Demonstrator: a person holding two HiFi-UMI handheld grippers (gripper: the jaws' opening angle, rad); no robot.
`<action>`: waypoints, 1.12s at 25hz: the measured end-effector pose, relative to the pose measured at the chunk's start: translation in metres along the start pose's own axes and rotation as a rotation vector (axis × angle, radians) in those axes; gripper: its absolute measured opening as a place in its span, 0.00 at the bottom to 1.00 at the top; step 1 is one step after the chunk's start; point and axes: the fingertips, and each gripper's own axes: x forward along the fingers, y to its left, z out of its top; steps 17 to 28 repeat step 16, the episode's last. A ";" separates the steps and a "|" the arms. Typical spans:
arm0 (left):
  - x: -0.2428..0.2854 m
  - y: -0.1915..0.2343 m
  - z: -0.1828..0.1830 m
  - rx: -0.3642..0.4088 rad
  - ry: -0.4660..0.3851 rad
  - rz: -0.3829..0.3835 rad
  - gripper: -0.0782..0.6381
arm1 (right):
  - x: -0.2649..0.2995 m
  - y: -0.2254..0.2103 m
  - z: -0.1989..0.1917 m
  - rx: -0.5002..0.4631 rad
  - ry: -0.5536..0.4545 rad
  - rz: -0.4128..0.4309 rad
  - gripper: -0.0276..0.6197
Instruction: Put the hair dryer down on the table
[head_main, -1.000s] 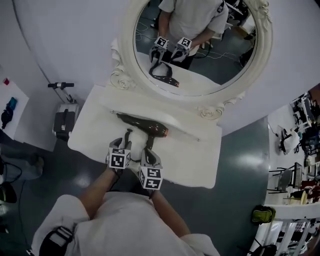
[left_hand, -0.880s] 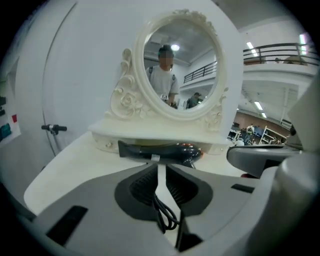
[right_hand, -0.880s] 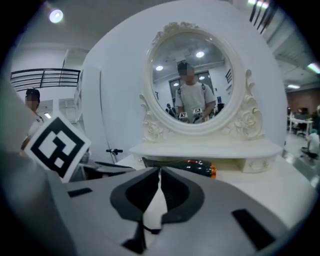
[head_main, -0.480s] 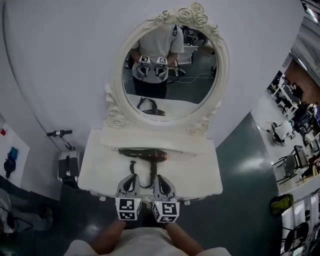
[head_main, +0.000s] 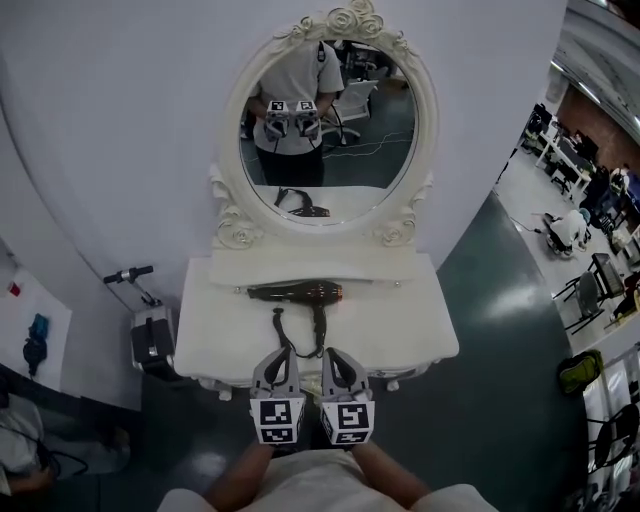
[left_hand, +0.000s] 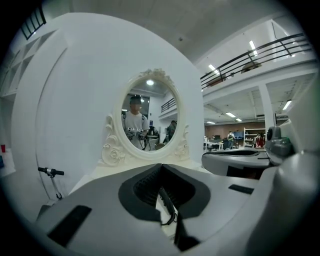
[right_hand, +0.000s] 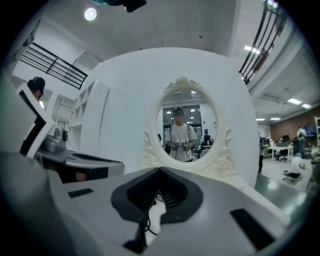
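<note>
The black hair dryer (head_main: 298, 292) lies on the white dressing table (head_main: 400, 335), barrel along the back and handle (head_main: 320, 322) pointing toward me. Its cord (head_main: 279, 332) curls to the left of the handle. My left gripper (head_main: 284, 353) and right gripper (head_main: 331, 353) hover side by side over the table's front edge, both shut and empty, clear of the dryer. In the left gripper view the left gripper (left_hand: 161, 166) has its jaws together, with a bit of black cord (left_hand: 168, 204) showing below them. The right gripper (right_hand: 160, 171) looks the same in its own view.
An oval mirror (head_main: 325, 130) in an ornate white frame stands at the back of the table and reflects me with both grippers. A black case (head_main: 150, 340) and a handlebar (head_main: 130, 274) stand on the floor at the left. Dark floor lies at the right.
Both grippers have drawn back from the dryer's handle and cord and risen toward me. The left jaws, open a second ago, are now shut. The dryer stays on the table.
</note>
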 end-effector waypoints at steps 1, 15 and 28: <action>-0.002 -0.001 0.000 0.000 0.000 -0.002 0.12 | -0.001 0.000 0.000 -0.008 0.005 -0.007 0.07; 0.013 0.013 0.005 0.006 0.005 0.035 0.12 | 0.025 0.010 0.007 -0.002 0.004 0.057 0.07; 0.017 0.014 0.006 0.006 0.005 0.037 0.12 | 0.028 0.007 0.008 -0.003 0.004 0.058 0.07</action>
